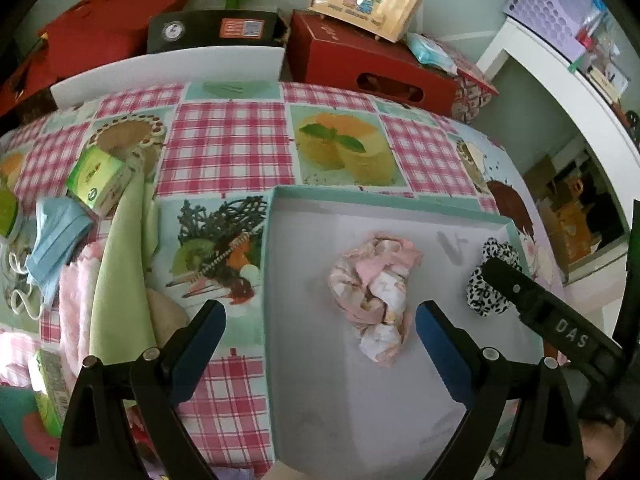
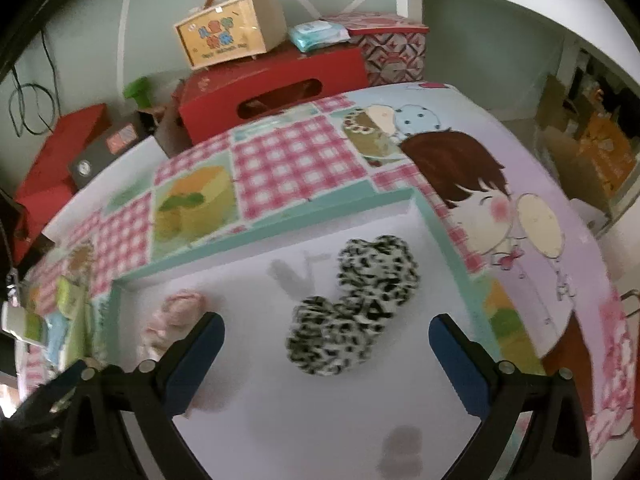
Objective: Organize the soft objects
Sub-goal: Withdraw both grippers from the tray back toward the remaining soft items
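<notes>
A shallow white box with a teal rim lies on the patterned tablecloth. A crumpled pink cloth lies in its middle, and a black-and-white spotted scrunchie lies near its right wall. My left gripper is open and empty over the box's left edge, just short of the pink cloth. My right gripper is open and empty above the scrunchie, which lies loose between the fingers. The pink cloth shows at the left in the right wrist view. One right finger crosses the left wrist view.
Left of the box lie a green cloth, a pink fluffy cloth, a blue face mask and green tissue packs. Red boxes and a wooden case stand behind the table. A white shelf stands at the right.
</notes>
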Available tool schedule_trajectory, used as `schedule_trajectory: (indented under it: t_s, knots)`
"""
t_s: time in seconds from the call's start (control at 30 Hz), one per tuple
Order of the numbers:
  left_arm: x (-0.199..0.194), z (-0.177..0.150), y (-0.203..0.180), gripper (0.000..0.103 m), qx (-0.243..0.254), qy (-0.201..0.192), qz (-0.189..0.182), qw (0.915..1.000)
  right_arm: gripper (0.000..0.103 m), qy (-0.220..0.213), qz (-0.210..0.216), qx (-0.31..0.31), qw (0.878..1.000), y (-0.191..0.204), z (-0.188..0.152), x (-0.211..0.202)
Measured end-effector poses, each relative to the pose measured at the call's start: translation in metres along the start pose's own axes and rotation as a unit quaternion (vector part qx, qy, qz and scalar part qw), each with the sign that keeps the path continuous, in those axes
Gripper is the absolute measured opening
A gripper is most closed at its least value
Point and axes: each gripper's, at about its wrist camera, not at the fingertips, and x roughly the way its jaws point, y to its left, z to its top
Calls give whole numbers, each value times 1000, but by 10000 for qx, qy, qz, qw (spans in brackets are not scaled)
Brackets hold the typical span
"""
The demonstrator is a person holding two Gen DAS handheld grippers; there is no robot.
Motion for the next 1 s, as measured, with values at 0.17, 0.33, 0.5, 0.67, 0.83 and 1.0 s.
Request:
schedule_trajectory:
  t_s: [0.17,0.33,0.5,0.67,0.83,1.0]
  knots:
    - [-4,3,14,96,-118,-99,20,9999,103,-3,118,-92,9999,15,0,-2]
    - [-9,5,27,96,-190,-138,175,9996,103,-222,-2,-336,9992,33,1,-10]
    - [-16,8,45,96,-344,-224,238,9989,103,-406,264,-385,9981,50,3,-19]
    - [-26,12,63,96,-477,-384,301,9977,103,-494,498,-488,9963,70,2,-21]
    - [-36,16,86,97,-681,-505,451,9954,103,-253,780,-616,9947,92,-6,-11]
    - [-47,19,117,97,-959,-390,871,9908,103,-279,701,-955,9926,115,-16,-7]
